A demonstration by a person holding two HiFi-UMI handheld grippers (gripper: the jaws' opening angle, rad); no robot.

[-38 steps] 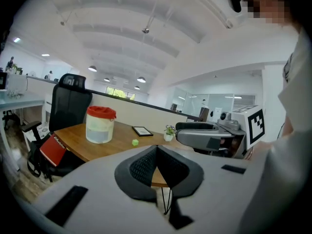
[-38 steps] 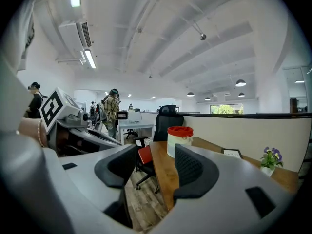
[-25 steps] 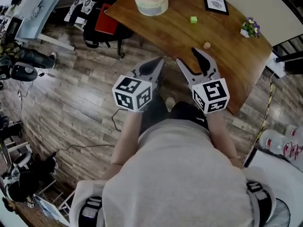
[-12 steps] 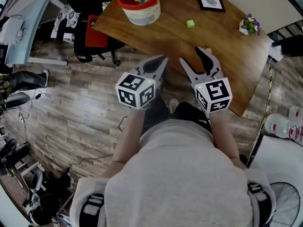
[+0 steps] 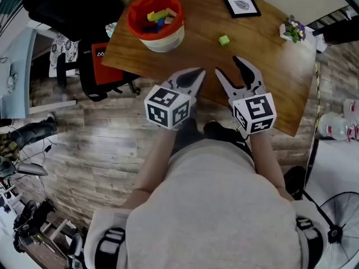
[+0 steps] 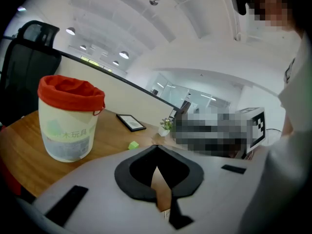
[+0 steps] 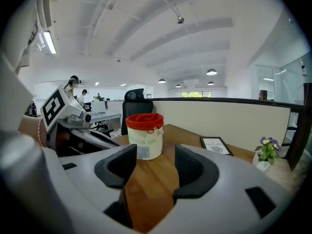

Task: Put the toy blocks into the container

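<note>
- The job looks nearly done: the container (image 5: 162, 40) at the far left of the table (image 5: 263, 66) already holds a heap of coloured blocks (image 5: 157, 17), and one green block (image 5: 224, 40) lies loose on the wood.
- Neither gripper carries anything. The left gripper (image 5: 197, 72) has its fingers pressed together at the tips. The right gripper (image 5: 227, 66) has its fingers spread wide, with only bare table between them.
- The green block sits just ahead of the right gripper's open tips, near but clear of them, and well apart from the container.
- I'd judge the next move is the right gripper's: go forward and down, straddle the block, close on it, then carry it left to the container.
</note>
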